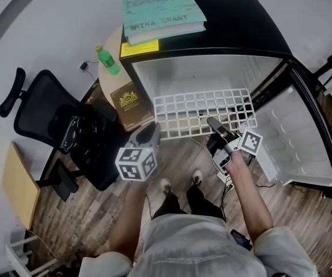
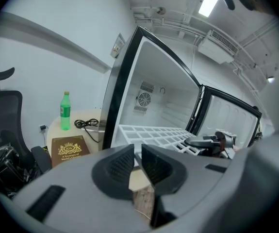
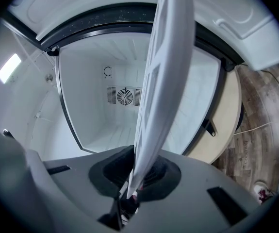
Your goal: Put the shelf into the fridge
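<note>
The right gripper (image 1: 215,123) is clamped on the near edge of the white wire shelf (image 1: 200,111). In the right gripper view the jaws pinch the shelf (image 3: 163,81) edge-on, close together with the grid running away from the gripper (image 3: 134,171) toward the fan grille on the back wall. The shelf lies about level, its far part inside the open black fridge (image 1: 171,68) and its near part sticking out toward the person, with the door (image 1: 295,137) swung wide at the right. The left gripper (image 1: 148,135) hovers near the shelf's near left corner. Its jaws stand only a narrow slit apart and hold nothing, and floor shows through the gap (image 2: 137,152). On top of the fridge lies a teal book (image 1: 160,7) reading "DEADLINE" and "MIRA GRANT". A yellow sticker (image 1: 139,48) sits on the front edge below it, its print too small to read. On the round table beside the fridge stand a green bottle (image 1: 108,61) and a brown book (image 1: 130,101) titled "A Treasury of World's" – the rest is illegible. A black office chair (image 1: 56,120) stands at the left.
</note>
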`<control>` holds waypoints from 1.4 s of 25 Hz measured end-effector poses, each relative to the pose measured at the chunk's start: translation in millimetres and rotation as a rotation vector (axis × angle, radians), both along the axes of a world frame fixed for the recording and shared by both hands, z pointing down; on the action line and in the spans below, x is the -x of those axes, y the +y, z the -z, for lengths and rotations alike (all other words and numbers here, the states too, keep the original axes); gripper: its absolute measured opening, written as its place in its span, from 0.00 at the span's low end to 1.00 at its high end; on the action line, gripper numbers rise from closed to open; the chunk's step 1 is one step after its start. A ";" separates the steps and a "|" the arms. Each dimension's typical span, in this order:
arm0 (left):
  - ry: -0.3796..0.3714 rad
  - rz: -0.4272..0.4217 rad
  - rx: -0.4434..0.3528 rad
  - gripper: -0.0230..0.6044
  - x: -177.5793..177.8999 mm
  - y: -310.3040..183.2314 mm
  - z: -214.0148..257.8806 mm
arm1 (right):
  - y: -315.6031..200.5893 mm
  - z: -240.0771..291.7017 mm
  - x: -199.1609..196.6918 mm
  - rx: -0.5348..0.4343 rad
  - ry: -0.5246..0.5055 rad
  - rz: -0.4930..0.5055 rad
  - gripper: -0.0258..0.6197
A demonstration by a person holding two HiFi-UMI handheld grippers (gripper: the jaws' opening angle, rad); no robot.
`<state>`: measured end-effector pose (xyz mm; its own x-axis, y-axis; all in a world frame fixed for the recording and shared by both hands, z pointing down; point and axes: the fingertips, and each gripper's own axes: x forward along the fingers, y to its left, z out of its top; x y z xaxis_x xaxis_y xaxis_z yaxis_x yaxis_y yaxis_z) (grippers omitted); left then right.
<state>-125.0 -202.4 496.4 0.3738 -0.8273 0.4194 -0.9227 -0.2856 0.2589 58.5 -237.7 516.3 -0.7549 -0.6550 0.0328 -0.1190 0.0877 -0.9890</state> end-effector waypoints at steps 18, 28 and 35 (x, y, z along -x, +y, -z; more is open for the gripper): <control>0.004 -0.008 0.015 0.12 1.1 -4.5 -3.1 | -1.9 -3.6 0.1 -0.008 0.016 0.000 0.10; 0.019 0.007 0.032 0.11 2.2 -8.8 -4.7 | -2.8 -5.3 -0.1 -0.003 0.019 0.000 0.10; 0.031 0.020 0.035 0.11 3.5 -9.5 -6.3 | -2.6 -5.5 1.3 0.001 -0.001 -0.008 0.10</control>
